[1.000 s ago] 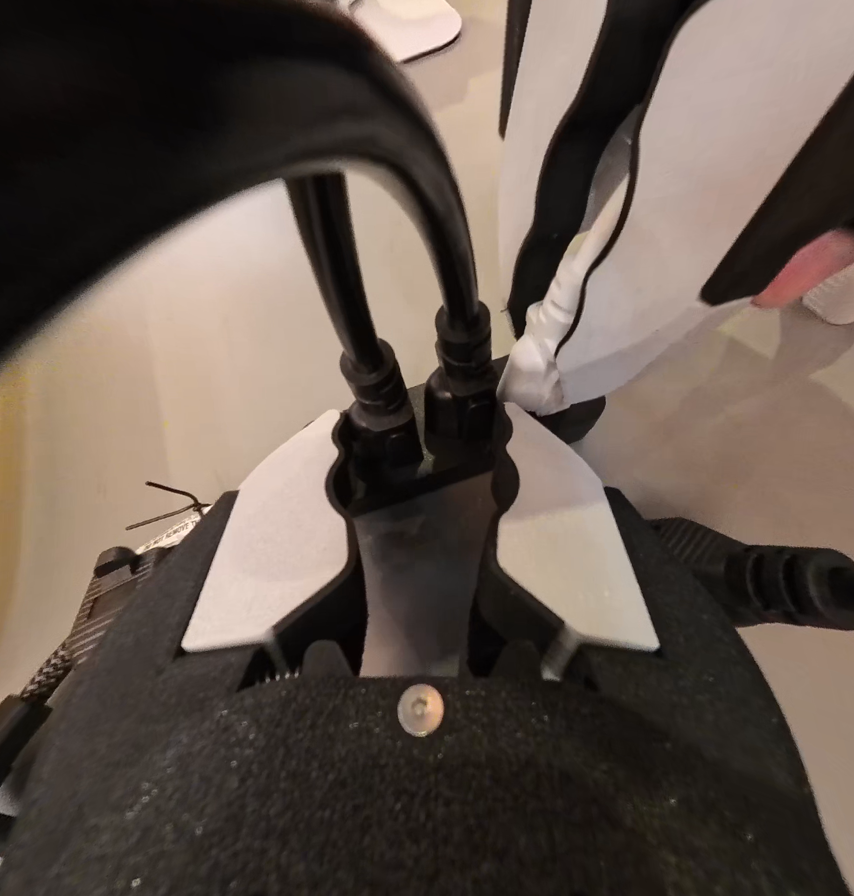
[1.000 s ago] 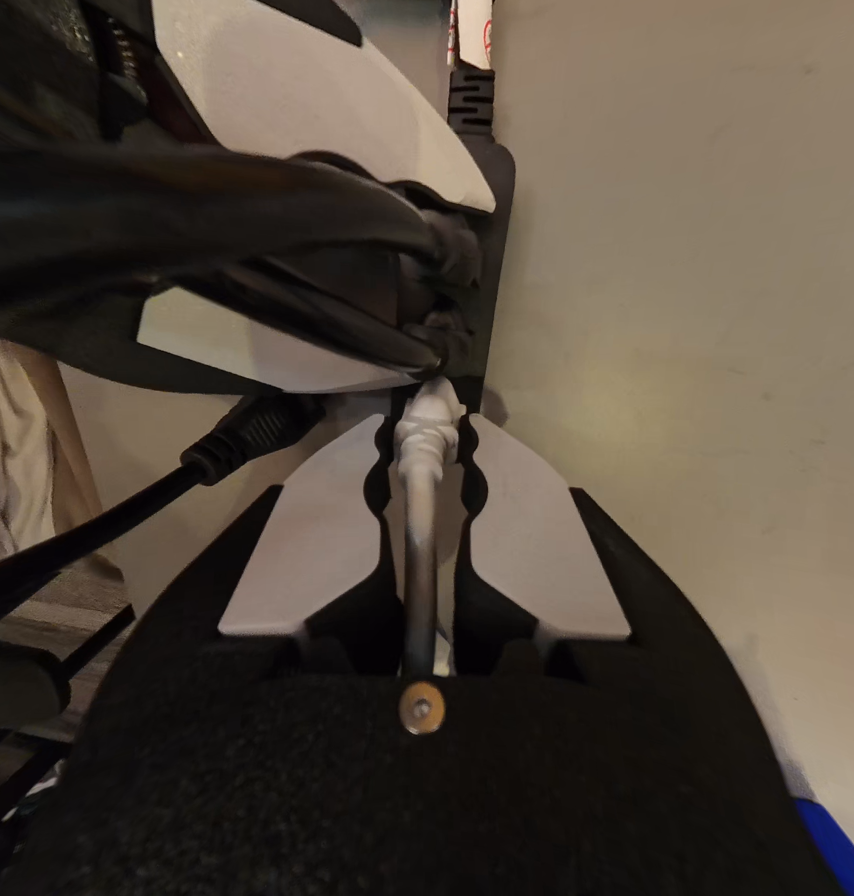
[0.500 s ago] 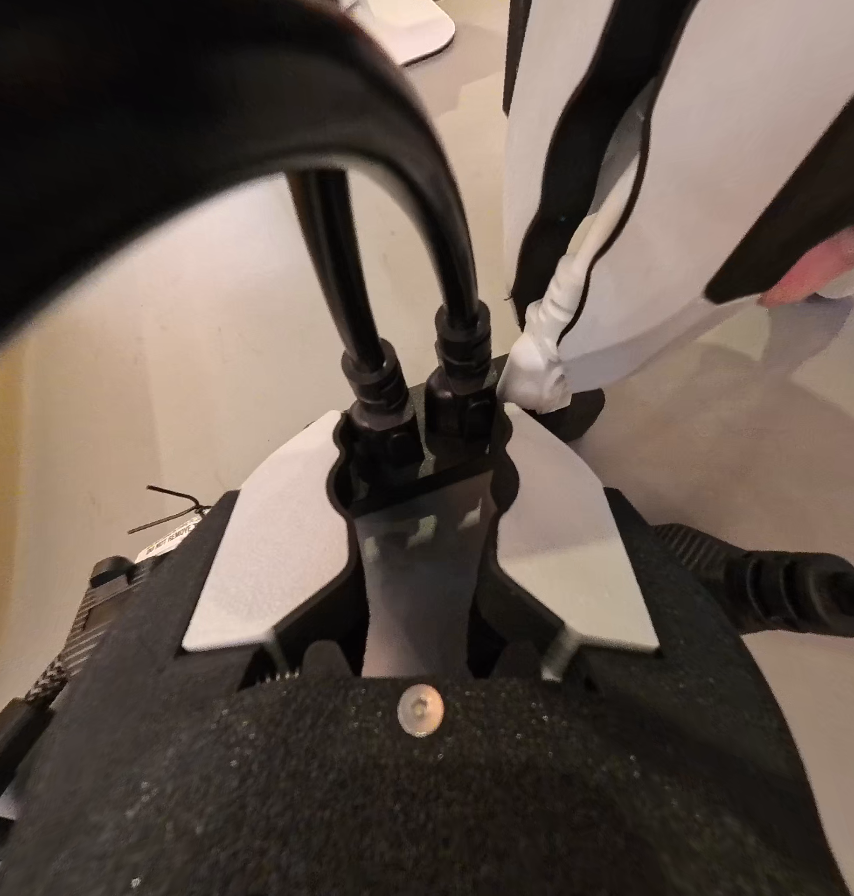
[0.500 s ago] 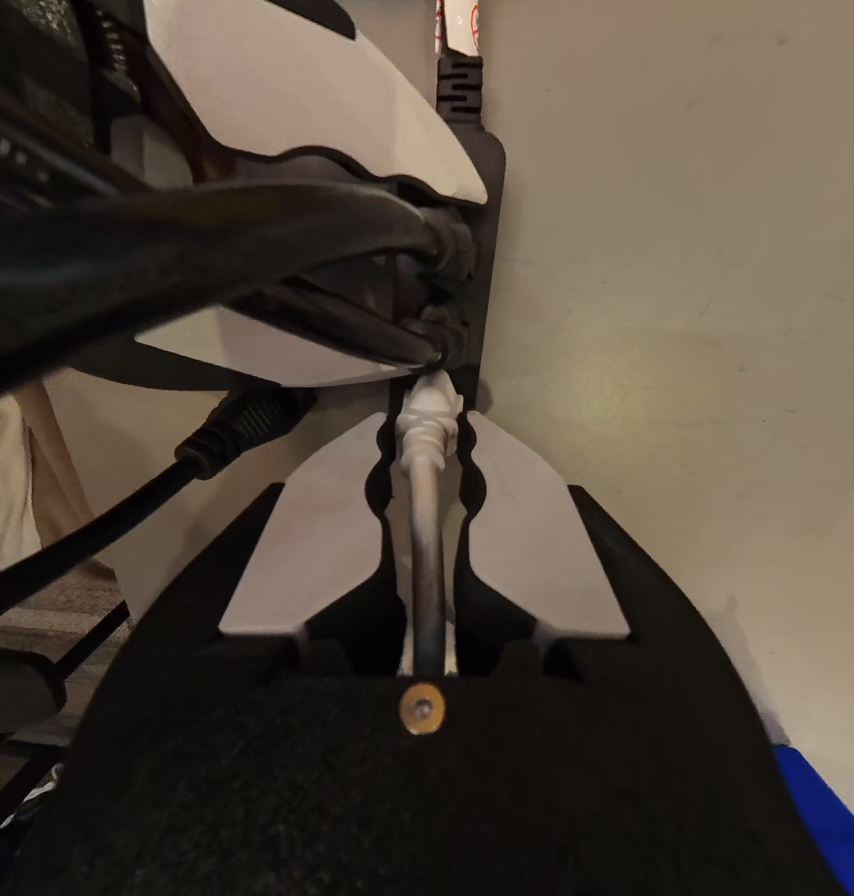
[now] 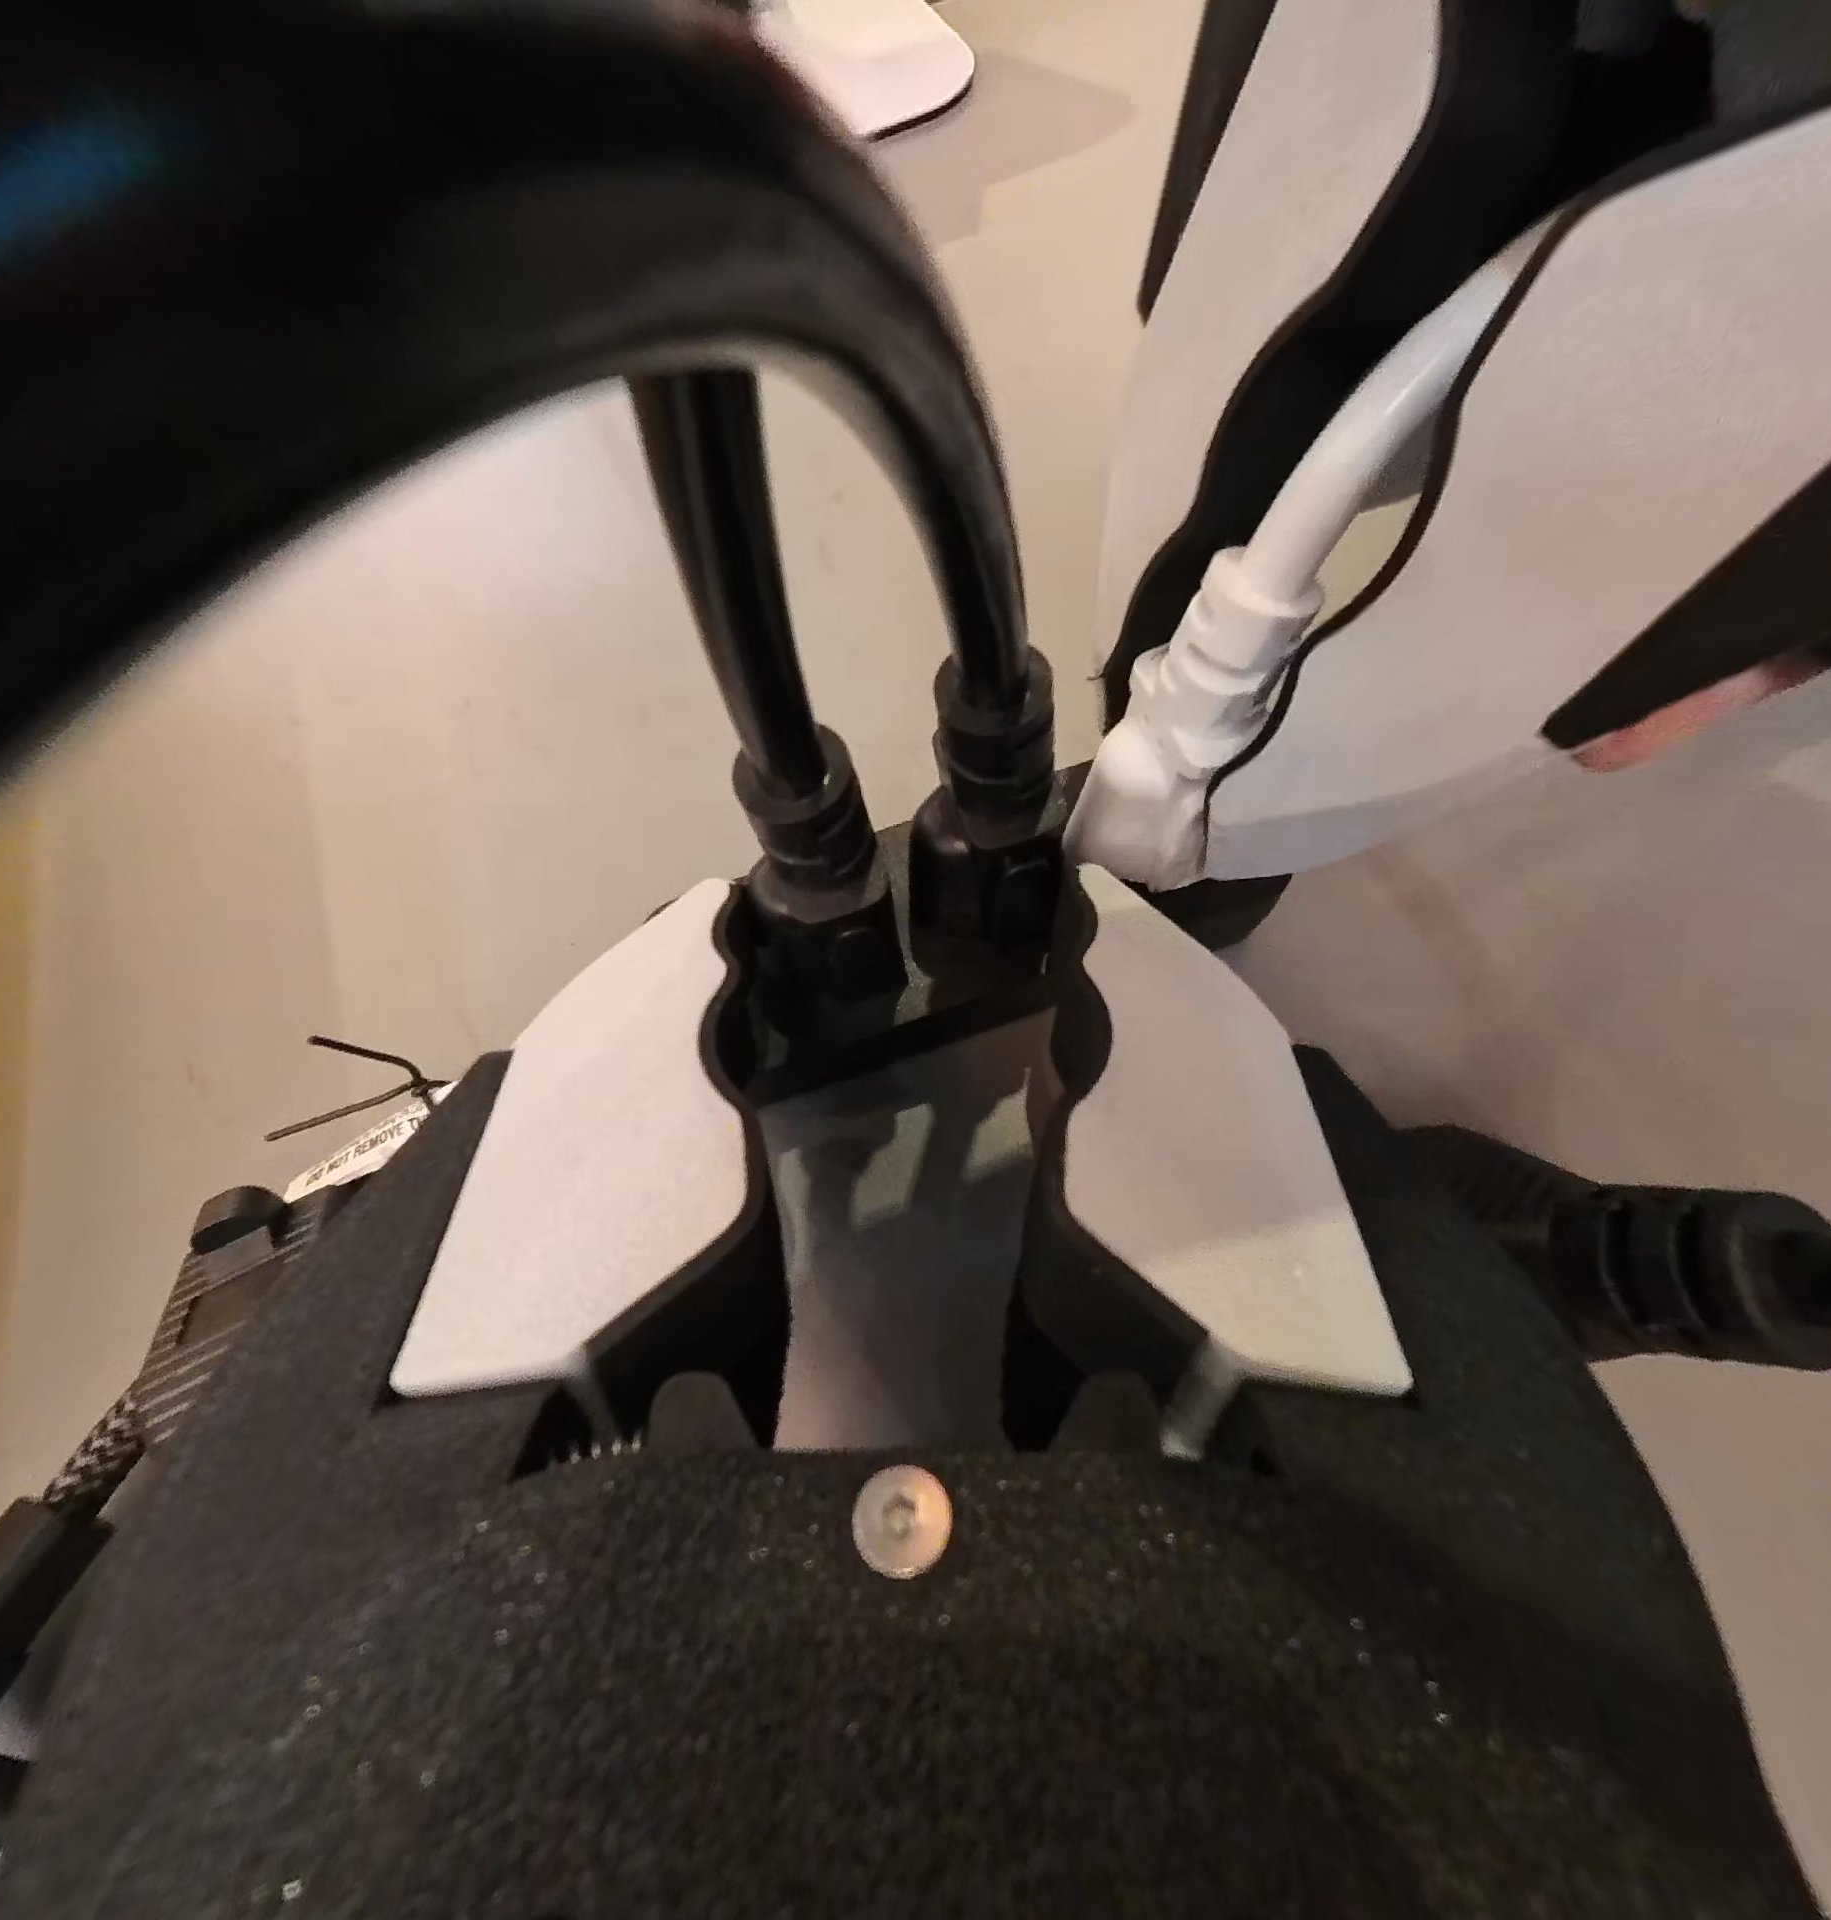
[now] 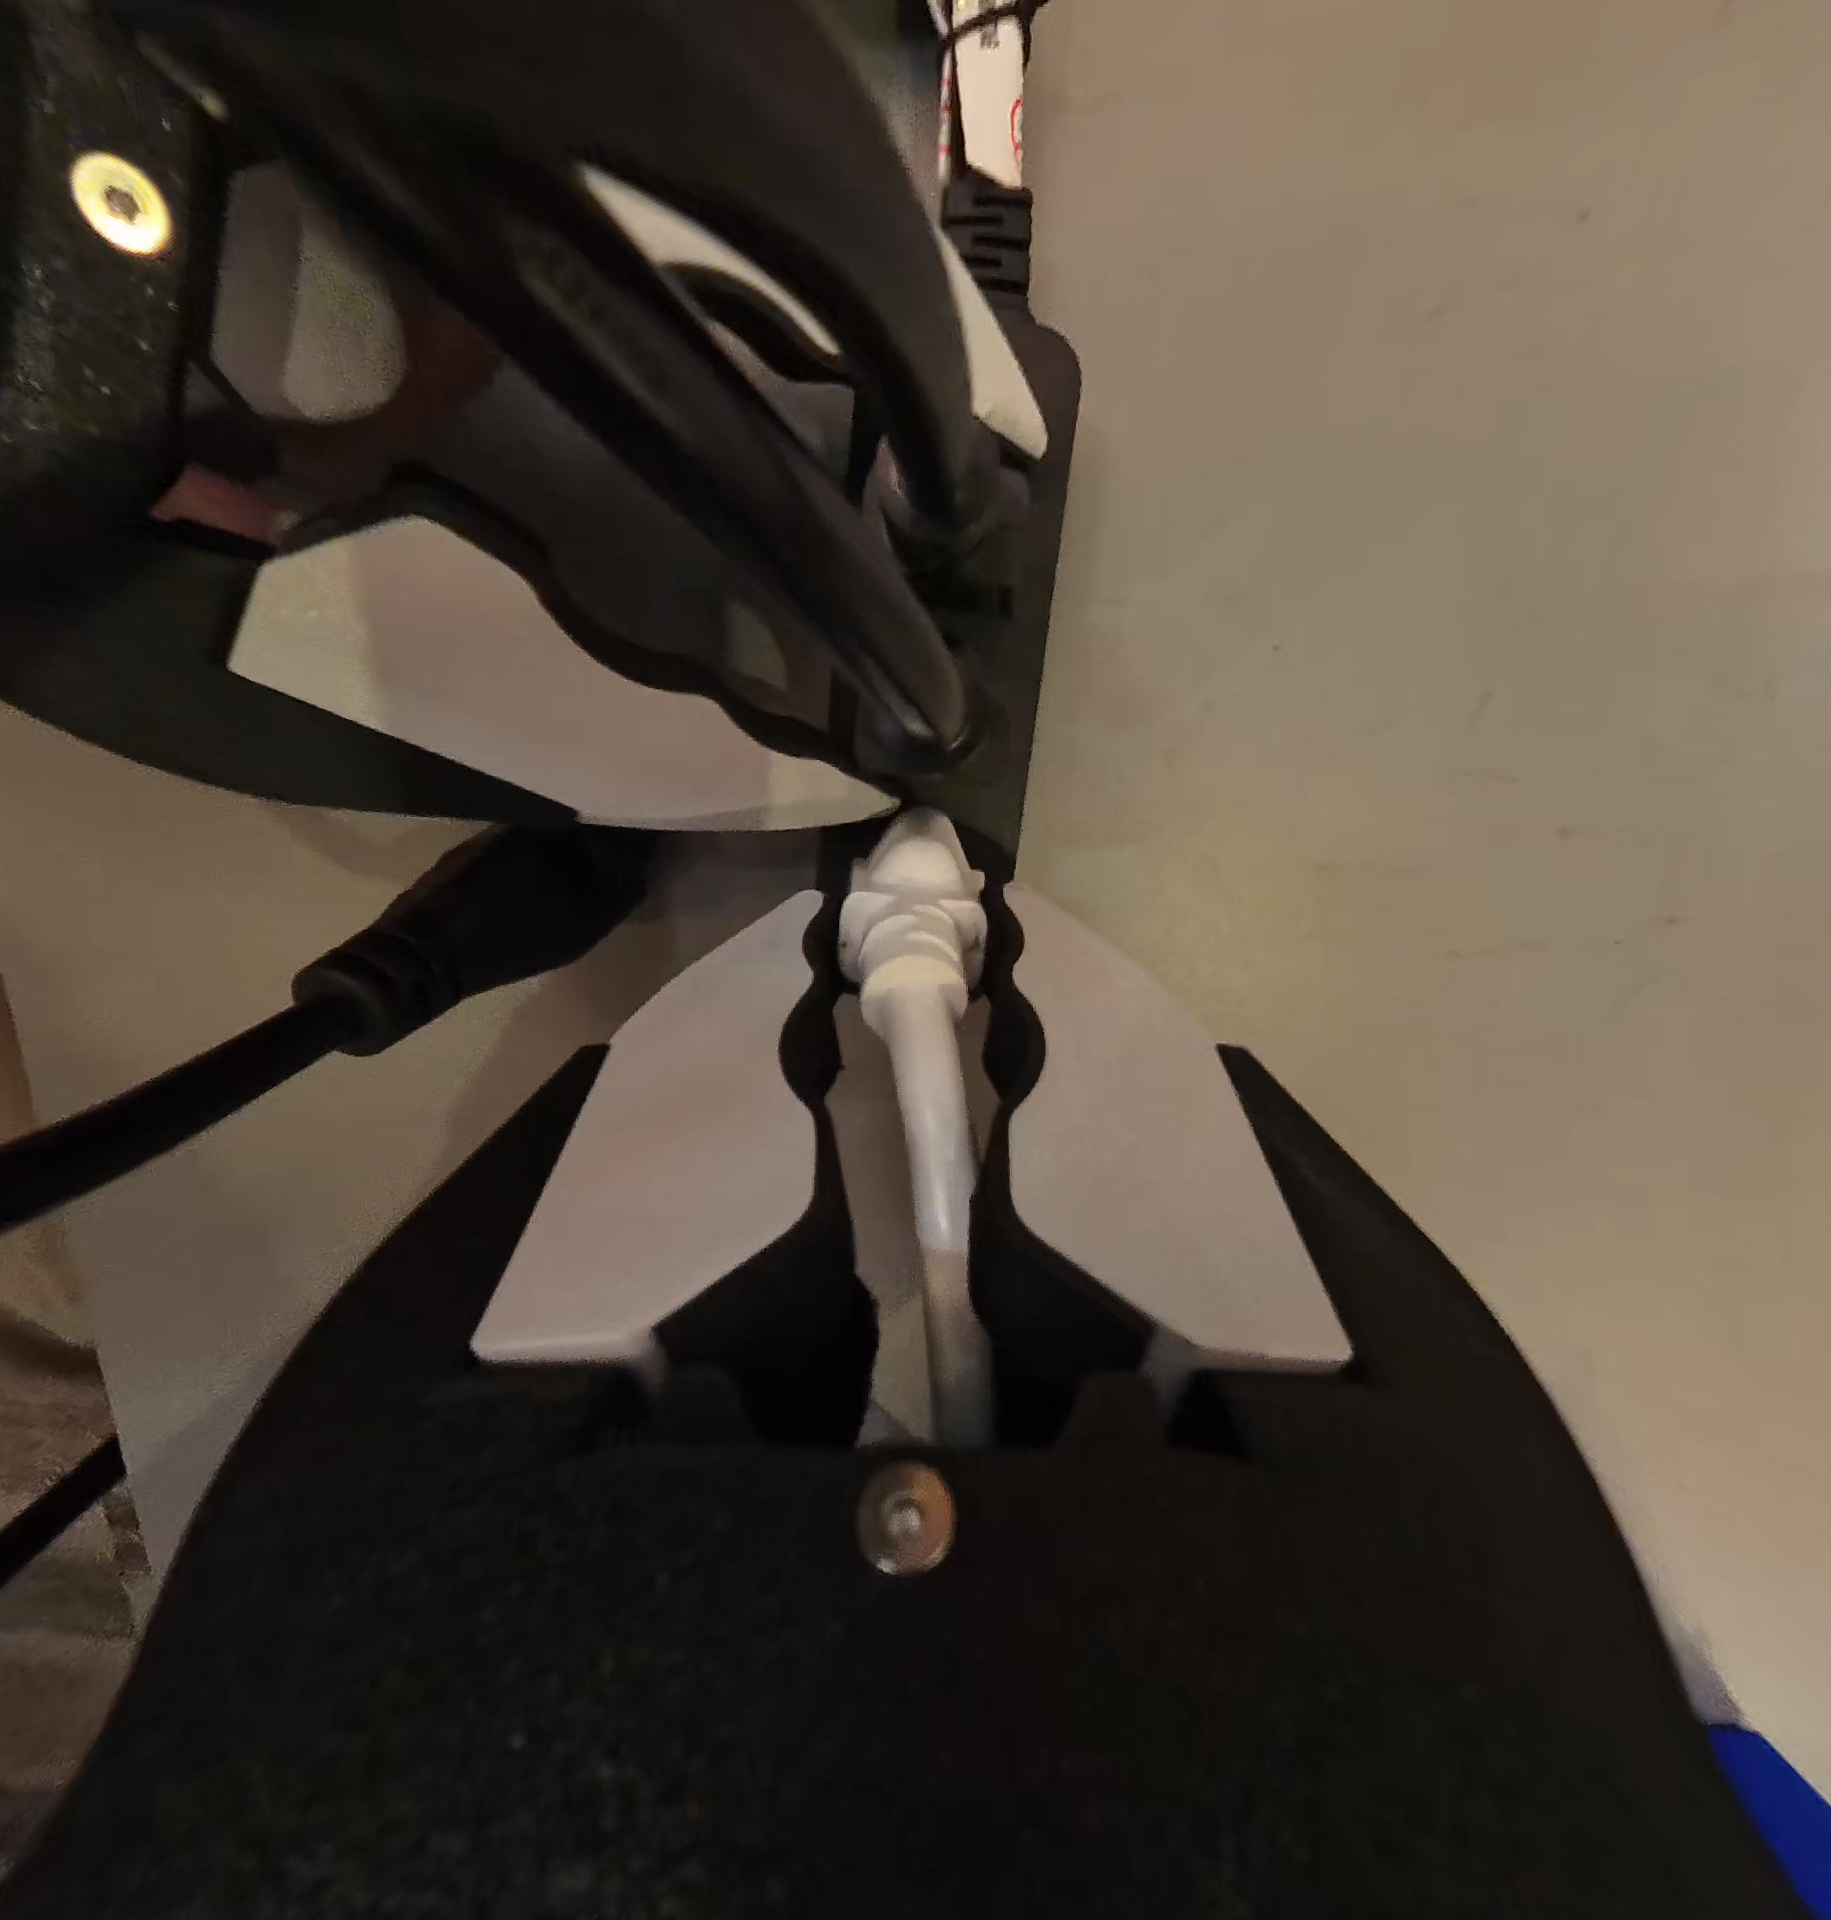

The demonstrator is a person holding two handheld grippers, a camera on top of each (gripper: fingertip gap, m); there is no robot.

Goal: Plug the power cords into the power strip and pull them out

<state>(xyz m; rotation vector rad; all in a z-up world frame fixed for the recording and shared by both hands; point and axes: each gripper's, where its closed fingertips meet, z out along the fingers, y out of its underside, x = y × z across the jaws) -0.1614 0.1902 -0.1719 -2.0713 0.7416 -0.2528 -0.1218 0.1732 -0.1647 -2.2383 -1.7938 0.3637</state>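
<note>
In the left wrist view, the left gripper (image 5: 906, 935) is clamped across the black strip (image 5: 978, 992), its white fingers (image 5: 599, 1164) pressed to the strip's two sides. Just past the fingertips two black plugs (image 5: 984, 831) sit seated in the strip's sockets, side by side. Their black cords (image 5: 952, 499) rise and arch back over the gripper toward the lens. Right of the far plug, at the strip's end, a white plug (image 5: 1150, 800) stands at a slant against its socket; whether its prongs are fully in cannot be told. The right gripper (image 5: 1254, 707) comes in from the upper right and grasps this white plug, with the white cord (image 5: 1347, 447) running up between its fingers. A loose black plug (image 5: 1659, 1288) lies on the pale bench (image 5: 267, 831) to the left gripper's right.

In the right wrist view, the right gripper (image 6: 916, 914) pinches the white plug (image 6: 911, 894) at its fingertips, and the white cord (image 6: 932, 1164) trails back down the gap. Directly ahead the plug meets the end of the strip (image 6: 1036, 623). Beyond and to the left, the left gripper (image 6: 537, 686) straddles the strip.
</note>
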